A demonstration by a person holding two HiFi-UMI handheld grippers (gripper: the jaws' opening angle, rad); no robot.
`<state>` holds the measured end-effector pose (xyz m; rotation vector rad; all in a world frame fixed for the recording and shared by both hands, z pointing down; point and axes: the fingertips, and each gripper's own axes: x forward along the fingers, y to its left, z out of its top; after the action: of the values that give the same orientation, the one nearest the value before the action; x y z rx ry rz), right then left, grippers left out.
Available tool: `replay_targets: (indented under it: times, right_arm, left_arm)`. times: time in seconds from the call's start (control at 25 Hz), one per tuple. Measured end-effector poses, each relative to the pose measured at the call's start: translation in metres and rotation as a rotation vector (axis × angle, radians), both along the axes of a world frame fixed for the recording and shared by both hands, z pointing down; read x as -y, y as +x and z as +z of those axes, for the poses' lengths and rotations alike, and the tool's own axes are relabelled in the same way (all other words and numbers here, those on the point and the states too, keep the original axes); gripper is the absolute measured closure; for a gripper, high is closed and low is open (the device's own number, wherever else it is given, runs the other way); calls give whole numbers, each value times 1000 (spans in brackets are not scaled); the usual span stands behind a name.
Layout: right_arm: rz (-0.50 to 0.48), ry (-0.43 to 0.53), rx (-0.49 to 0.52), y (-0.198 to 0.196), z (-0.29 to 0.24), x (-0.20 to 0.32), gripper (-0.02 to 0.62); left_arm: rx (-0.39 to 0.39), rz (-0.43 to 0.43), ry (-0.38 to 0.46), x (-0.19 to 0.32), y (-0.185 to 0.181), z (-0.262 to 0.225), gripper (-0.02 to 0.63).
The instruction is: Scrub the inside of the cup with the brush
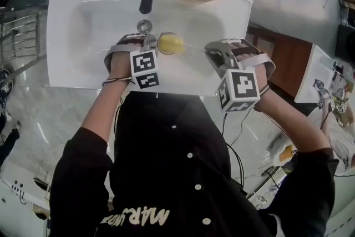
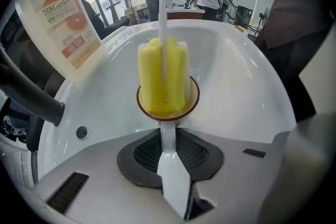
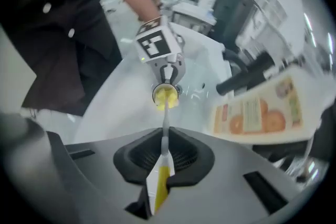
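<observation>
The left gripper (image 2: pixel 170 168) has its jaws clamped on the white handle of the small brown-rimmed cup (image 2: pixel 192 96). The right gripper (image 3: pixel 160 178) pinches the slim stem of the yellow sponge brush (image 2: pixel 155 78), whose head sits inside the cup, held over the white ceramic sink (image 2: pixel 241 81).

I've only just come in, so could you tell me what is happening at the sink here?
A person is cleaning a cup over the white sink with two handheld grippers. The left gripper is clamped on the cup's white handle, holding it above the basin. The right gripper grips the brush by its thin handle; the yellow sponge head sits in the cup's mouth, partly sticking out.
</observation>
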<state>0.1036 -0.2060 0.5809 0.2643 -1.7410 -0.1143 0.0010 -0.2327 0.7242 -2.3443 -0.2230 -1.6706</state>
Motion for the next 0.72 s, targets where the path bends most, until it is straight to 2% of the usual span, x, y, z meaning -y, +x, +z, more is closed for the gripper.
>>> replay_targets:
  times: [0.12,0.24,0.32,0.56,0.72]
  right_arm:
    - [-337,183,-142,-12,-5,10,549]
    - [-633,286,-286,-21,-2,9,549]
    - [-768,326,-348,-27,2,10,550]
    - [-914,314,-388,-38,23,12,549]
    - [-916,290,-404,-41,34,16,550]
  left_arm:
    - [14,-2,-33,-1,1,-2,518]
    - [27,8,-44,0,2,-2,518]
    - [35,10,-48,1,1,-2,518]
    - [47,-1,-64,0,3,-2,518]
    - [55,3,-62,2,3,-1,518]
